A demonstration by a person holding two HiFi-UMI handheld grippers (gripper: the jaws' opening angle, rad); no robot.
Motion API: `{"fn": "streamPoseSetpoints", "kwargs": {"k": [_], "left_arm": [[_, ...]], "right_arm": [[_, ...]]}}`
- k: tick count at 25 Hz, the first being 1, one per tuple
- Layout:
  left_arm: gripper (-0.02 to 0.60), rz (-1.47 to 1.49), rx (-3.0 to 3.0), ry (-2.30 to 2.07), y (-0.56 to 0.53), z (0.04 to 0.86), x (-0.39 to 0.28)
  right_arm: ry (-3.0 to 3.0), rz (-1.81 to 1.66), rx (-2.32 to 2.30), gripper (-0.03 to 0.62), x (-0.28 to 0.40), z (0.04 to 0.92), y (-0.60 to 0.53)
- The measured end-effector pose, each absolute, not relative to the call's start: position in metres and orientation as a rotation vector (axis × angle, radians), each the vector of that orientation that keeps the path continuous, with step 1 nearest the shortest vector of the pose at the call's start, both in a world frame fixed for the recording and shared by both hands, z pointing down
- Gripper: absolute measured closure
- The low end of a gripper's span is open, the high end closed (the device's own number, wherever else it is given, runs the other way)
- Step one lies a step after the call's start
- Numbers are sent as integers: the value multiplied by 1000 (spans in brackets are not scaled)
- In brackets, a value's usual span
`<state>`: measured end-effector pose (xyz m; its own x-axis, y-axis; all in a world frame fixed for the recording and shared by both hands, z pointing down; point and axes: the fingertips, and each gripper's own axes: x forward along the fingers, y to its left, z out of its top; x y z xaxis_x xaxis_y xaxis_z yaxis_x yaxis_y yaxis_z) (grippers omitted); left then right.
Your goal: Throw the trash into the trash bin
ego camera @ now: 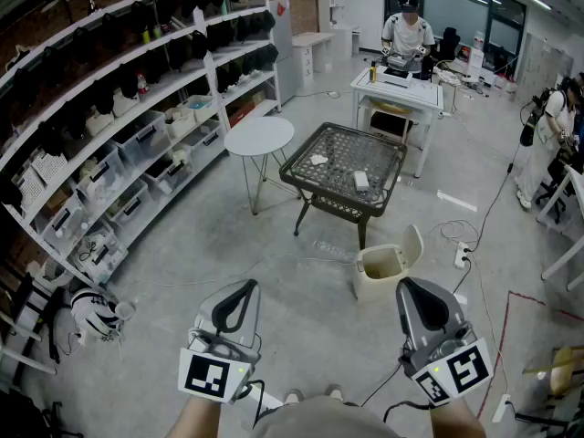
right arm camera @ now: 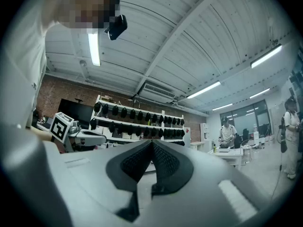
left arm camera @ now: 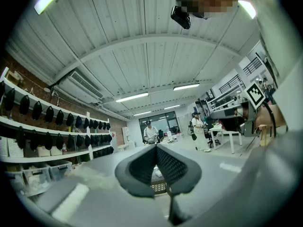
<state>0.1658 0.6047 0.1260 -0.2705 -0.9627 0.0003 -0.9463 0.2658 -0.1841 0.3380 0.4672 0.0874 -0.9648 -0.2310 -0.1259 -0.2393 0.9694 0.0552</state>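
Two pieces of trash lay on the black mesh table (ego camera: 379,158) at this moment: a crumpled white paper (ego camera: 318,160) toward its left side and a small white packet (ego camera: 361,180) nearer the front right. Neither had been touched by a gripper, and both were well apart from you.

The cream trash bin (ego camera: 383,255) stood on the concrete floor just in front of the table's near right leg. Its lid was tipped up and open (so no step was needed there). I could make out nothing inside it.

You held your left gripper (ego camera: 242,292) and your right gripper (ego camera: 409,290) low in front of you, roughly level and aimed toward the table. In the left gripper view the jaws (left arm camera: 156,145) were pressed together with nothing between them. In the right gripper view the jaws (right arm camera: 151,142) were likewise together and empty.

By my reading the task had not really begun. You had yet to walk up to the table, part a pair of jaws, pick up each piece and drop it in the bin. The bin sat between you and the table, which should have kept each carry short.

Further out, a round white table (ego camera: 259,137) stood left of the mesh one, and long shelving (ego camera: 109,153) ran along the left wall.
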Motion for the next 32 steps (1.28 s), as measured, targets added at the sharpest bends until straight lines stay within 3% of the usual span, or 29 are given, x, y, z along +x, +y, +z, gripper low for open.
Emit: {"fn": "streamPoseSetpoints", "kwargs": {"k": [18,19,20,21,23,32], "left_arm": [[578,-240,-1826,2435,566,131,190],[578,-245,-1823,2438,564,131,192],[578,-250,-1820,2440,560,132,193],[578,-252,-1817,2441,557,132,195],[578,-255,-1808,2439,550,132,198],[578,-266,-1745,2453,528,138,196]], "right_arm": [[2981,23,-355,589,364,95,429],[2977,10,-349,557,365,96,425],[2975,-1,-341,456,367,96,422],[2973,-7,-338,404,368,97,417],[2969,-3,-342,336,372,98,409],[2954,35,-318,318,375,107,377]]}}
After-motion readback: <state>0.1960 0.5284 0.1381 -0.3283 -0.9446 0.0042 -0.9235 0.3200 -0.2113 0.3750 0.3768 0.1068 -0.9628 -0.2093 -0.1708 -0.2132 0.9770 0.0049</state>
